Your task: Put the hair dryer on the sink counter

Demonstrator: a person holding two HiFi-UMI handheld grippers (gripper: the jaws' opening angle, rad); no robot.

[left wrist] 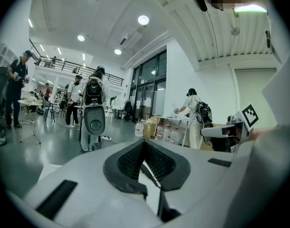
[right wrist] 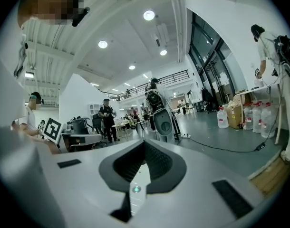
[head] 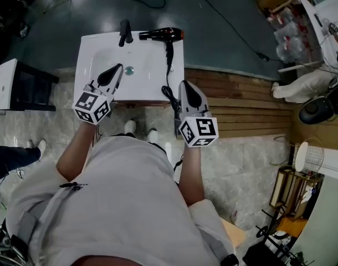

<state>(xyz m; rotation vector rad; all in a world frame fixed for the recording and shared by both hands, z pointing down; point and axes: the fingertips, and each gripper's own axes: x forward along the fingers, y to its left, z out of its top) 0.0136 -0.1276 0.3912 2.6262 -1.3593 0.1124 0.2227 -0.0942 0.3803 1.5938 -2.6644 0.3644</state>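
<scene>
The black hair dryer (head: 160, 35) lies on the back right of the white sink counter (head: 97, 46), its nozzle pointing left toward the black faucet (head: 124, 32). Its cord (head: 169, 65) trails down over the counter's front edge. My left gripper (head: 111, 73) hovers over the basin near the drain (head: 129, 70), shut and holding nothing. By the counter's front right corner is my right gripper (head: 190, 93), also shut and holding nothing. In the gripper views the left gripper (left wrist: 144, 142) and the right gripper (right wrist: 144, 144) point out into the hall with their black pads together.
A wooden platform (head: 241, 104) lies right of the sink, and a dark cabinet (head: 25, 85) stands to the left. Boxes and water bottles (head: 285, 15) sit at the far right. Several people and a white machine on a stand (left wrist: 92, 122) are out in the hall.
</scene>
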